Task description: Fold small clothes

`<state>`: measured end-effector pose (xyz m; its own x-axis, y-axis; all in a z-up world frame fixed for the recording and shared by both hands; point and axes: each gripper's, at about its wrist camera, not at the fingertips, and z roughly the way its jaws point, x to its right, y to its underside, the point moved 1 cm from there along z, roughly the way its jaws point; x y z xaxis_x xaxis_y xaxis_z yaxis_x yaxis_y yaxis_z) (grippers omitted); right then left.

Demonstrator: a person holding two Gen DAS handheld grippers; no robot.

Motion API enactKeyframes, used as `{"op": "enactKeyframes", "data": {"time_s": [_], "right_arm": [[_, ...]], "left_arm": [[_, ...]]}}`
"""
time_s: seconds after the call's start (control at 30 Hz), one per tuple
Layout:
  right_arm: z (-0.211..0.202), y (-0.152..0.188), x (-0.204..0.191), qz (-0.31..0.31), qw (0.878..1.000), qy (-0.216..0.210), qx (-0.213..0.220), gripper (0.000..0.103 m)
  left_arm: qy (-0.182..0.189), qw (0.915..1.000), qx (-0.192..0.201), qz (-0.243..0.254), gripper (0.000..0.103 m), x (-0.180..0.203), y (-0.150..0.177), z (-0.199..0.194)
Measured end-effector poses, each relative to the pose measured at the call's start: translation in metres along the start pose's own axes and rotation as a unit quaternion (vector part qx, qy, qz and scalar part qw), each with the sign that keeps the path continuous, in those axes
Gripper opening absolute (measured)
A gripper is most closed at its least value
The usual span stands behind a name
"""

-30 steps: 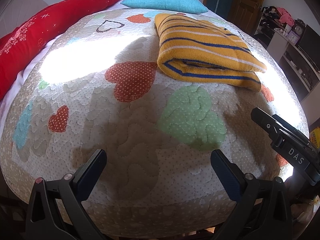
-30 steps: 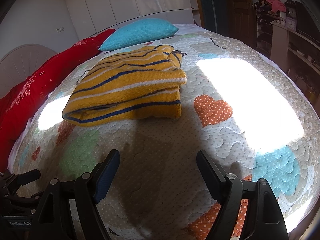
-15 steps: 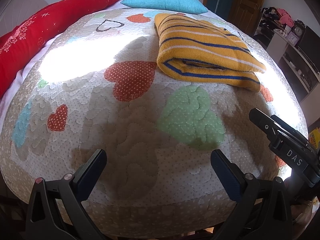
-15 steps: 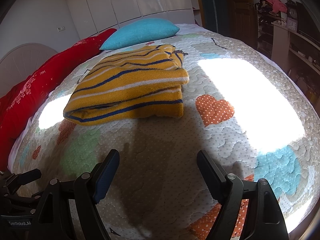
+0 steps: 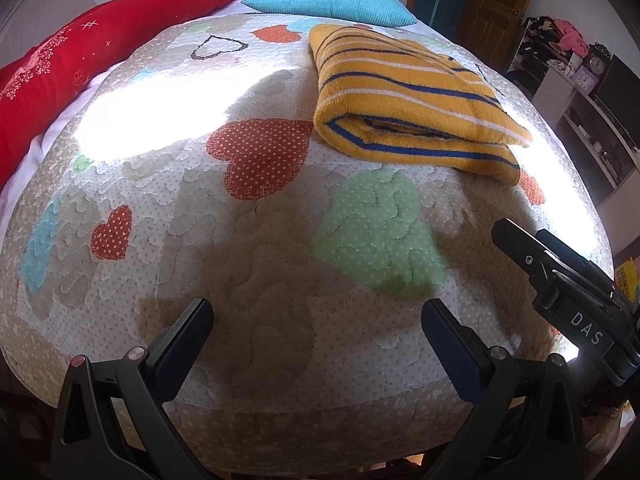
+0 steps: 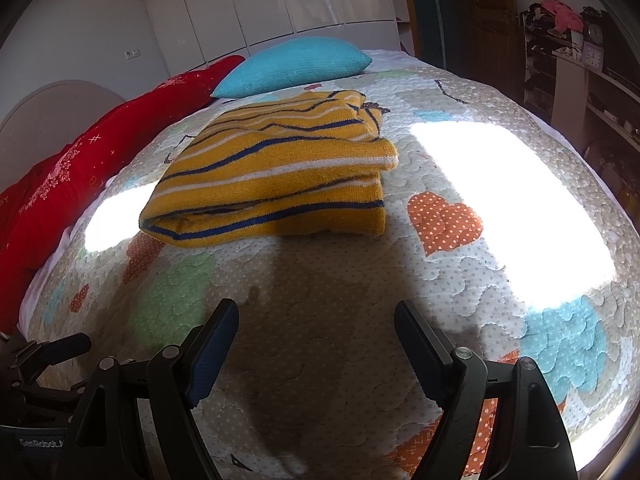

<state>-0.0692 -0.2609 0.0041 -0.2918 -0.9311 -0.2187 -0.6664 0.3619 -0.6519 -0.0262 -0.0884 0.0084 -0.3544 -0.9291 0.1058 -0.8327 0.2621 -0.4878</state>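
**Both grippers released, folded sweater lying ahead on the bed**

Nearest to me, my left gripper hangs over the quilted bedspread with coloured heart patches, its jaws spread wide with nothing between them. My right gripper is likewise released, jaws apart above bare quilt, gripping nothing.

Further out lies the mustard-yellow knitted sweater with blue and white stripes, folded into a thick rectangle and resting flat on the bedspread, well apart from both grippers. Behind it sits a turquoise textured pillow, and along the bed's left side a long red bolster with white sparkle print.

The only containers I can see are the open shelves on the far right; they hold clutter, a pink cloth and a small clock, too small to tell more.

The left view alone shows my right gripper's black body at its right edge, and a wooden door. The right view alone shows glossy white wardrobe doors and a pale rounded headboard.
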Motion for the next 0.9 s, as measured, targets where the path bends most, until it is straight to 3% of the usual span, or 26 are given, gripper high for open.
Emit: {"op": "enactKeyframes", "data": {"time_s": [0.9], "right_arm": [[-0.0003,-0.0091,-0.0053,-0.017,1.000,0.003,0.006,0.085]], "left_arm": [[0.018,0.9998,-0.005,-0.010,0.103,-0.0041,-0.0054,0.0066]]}}
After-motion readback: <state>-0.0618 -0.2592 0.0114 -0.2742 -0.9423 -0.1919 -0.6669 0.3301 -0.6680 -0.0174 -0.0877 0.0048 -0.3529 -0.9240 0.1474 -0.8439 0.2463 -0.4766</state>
